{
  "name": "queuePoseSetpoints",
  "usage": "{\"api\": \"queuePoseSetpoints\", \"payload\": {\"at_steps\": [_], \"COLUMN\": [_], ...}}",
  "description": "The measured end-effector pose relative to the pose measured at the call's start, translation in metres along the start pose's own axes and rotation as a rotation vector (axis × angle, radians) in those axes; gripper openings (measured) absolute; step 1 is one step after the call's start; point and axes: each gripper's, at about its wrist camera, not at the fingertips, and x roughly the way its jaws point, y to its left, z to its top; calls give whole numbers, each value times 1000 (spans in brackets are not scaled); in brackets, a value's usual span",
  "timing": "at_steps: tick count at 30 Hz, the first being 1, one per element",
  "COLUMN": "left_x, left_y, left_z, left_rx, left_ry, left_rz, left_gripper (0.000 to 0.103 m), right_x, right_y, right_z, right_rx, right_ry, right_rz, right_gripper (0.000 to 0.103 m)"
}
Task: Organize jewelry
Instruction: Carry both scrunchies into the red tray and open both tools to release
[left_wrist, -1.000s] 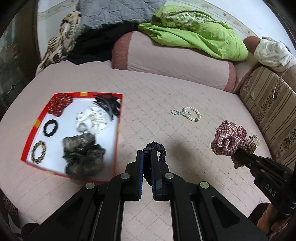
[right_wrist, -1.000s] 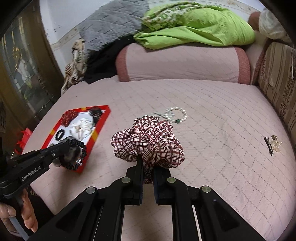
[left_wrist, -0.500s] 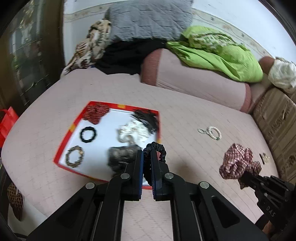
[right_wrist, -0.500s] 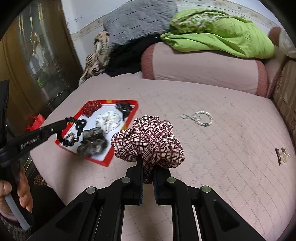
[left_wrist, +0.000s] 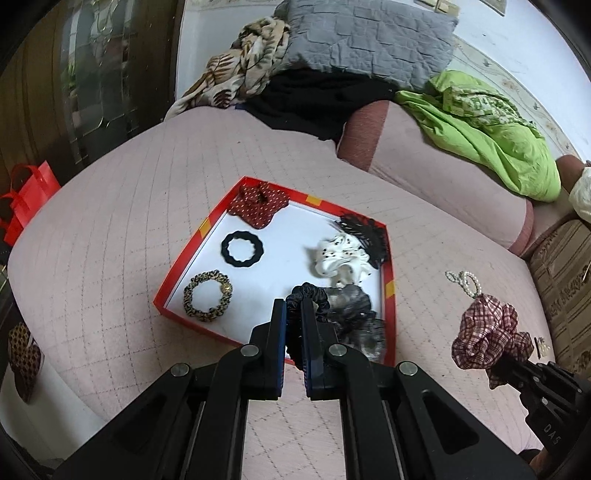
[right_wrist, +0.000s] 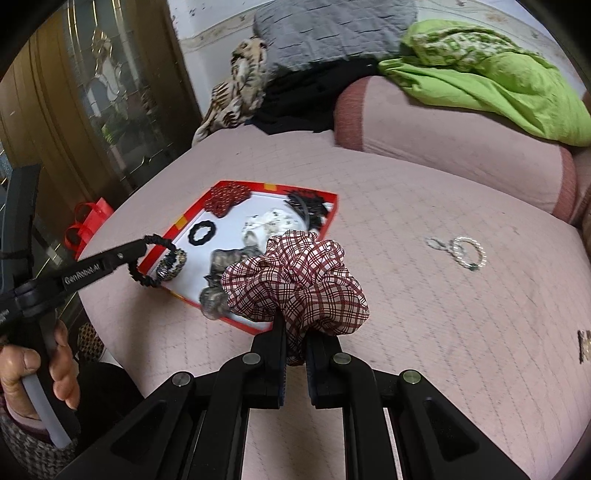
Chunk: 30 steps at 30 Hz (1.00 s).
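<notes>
The left gripper (left_wrist: 293, 314) is clamped on a thin black scrunchie (left_wrist: 308, 295) and hangs over the near part of the red-rimmed tray (left_wrist: 388, 273), above the white floor between the leopard-print hair tie (left_wrist: 208, 295) and the dark grey scrunchie (left_wrist: 351, 306). The right gripper (right_wrist: 295, 328) is clenched on a plaid scrunchie (right_wrist: 295, 277) held above the pink quilted bed (right_wrist: 424, 295), just beside the tray's near right corner. To do this step well, I would lower the left gripper toward that bare white patch before letting go — dropping from height risks the light loop bouncing onto the rim or landing on the grey scrunchie. The plaid one looks bulky, so it likely needs the open middle of the tray, clear of the white spotted scrunchie (left_wrist: 341, 256). A pearl bracelet (right_wrist: 469, 251) and a small clip (right_wrist: 583, 345) lie on the bed, well apart from the tray — not yet sorted. Readable writing: "GenRobot.AI" on the left gripper's side in the right wrist view, and "DAS" on the right gripper's body in the left wrist view.
</notes>
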Motion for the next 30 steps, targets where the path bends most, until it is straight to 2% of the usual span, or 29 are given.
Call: {"api": "queuePoseSetpoints", "payload": {"at_steps": [11,20,30], "left_x": [45,78,93], "left_y": [23,43,48], "left_z": [3,9,7], "left_rx": [-44,-60,-57], "left_ry": [52,62,70], "left_rz": [-33,-27,-39], "left_gripper": [7,7,7], "right_x": [57,142,213], "right_y": [42,65,75], "right_z": [43,87,95], "right_rx": [-56,-24,-38], "right_ry": [37,124,220], "right_rz": [74,160,168], "right_gripper": [10,10,10]}}
